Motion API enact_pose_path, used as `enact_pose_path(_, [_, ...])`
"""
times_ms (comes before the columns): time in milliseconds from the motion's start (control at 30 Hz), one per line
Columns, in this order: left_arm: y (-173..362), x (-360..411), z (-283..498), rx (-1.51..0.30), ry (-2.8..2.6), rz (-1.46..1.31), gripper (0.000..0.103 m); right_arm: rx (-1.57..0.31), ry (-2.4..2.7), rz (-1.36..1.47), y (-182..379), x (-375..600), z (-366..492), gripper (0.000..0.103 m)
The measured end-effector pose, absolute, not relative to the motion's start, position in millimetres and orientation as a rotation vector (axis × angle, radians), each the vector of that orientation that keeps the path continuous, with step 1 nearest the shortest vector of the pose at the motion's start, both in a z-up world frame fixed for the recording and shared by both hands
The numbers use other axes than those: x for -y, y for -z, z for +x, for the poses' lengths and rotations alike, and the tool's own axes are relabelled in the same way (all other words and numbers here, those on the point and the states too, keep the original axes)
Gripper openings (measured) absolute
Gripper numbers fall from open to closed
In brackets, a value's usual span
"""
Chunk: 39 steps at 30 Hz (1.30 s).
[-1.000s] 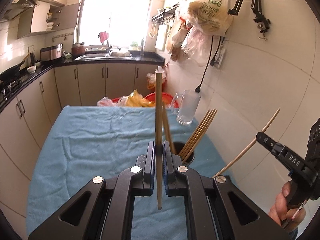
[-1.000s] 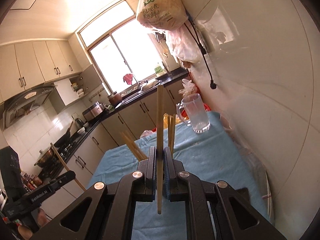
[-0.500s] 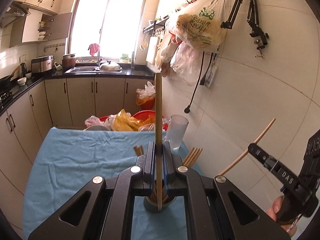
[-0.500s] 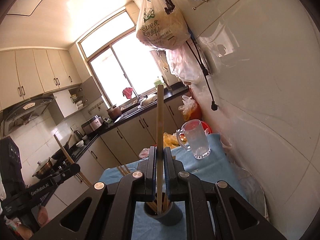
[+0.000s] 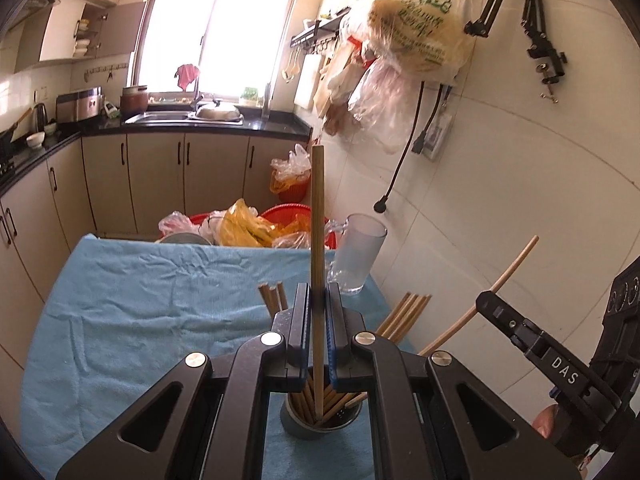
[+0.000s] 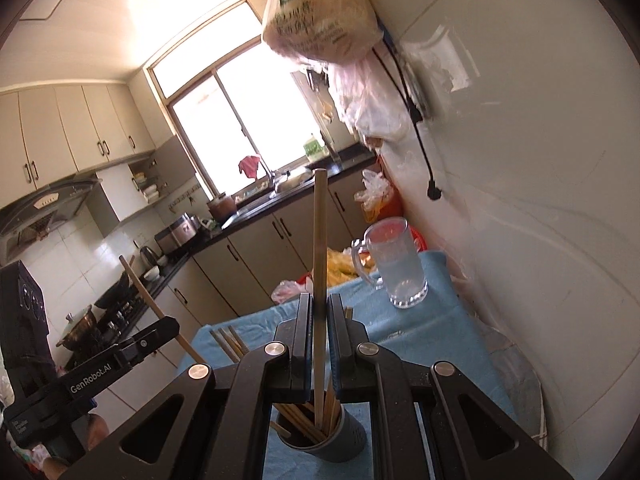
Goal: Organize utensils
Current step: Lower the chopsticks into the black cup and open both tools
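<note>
**Two chopsticks held over the holder**

Left wrist view: the left gripper (image 5: pixel 319 340) has its black fingers (image 5: pixel 302 332) closed on one straight, round wooden chopstick (image 5: pixel 318 240), held upright, its lower tip inside the grey cylindrical holder (image 5: pixel 308 426). The holder stands on a wrinkled blue cloth (image 5: pixel 140 300) over the tabletop and carries a bundle of similar sticks; exact count cannot be told. One clear glass mug (image 5: pixel 356 258) stands near the wall. The right gripper (image 5: pixel 532 344) shows at right, gripping a paler stick (image 5: pixel 500 280).

Right wrist view: the right gripper (image 6: pixel 319 340) is closed on one upright chopstick (image 6: pixel 319 260), tip in the holder (image 6: pixel 340 444).
</note>
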State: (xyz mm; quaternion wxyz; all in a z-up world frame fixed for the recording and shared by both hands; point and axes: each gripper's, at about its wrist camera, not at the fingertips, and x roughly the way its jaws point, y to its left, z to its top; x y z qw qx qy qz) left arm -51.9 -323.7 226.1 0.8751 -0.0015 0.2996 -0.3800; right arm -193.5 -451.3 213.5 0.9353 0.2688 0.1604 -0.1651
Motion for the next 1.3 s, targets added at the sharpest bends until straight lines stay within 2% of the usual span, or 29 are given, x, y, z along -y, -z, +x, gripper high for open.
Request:
enact_pose_path(600, [-177.0, 321.0, -35.6, -0.703, 0.794, -0.006, 0.007, -0.461, 0.341, 0.550, -160.0, 446.7, -160.4, 0.008])
enact_pose_path(1300, [-155.8, 326.9, -28.5, -0.738, 0.793, 0.010, 0.007, -0.519, 0.335, 0.565, -138.6, 449.6, -142.8, 0.008])
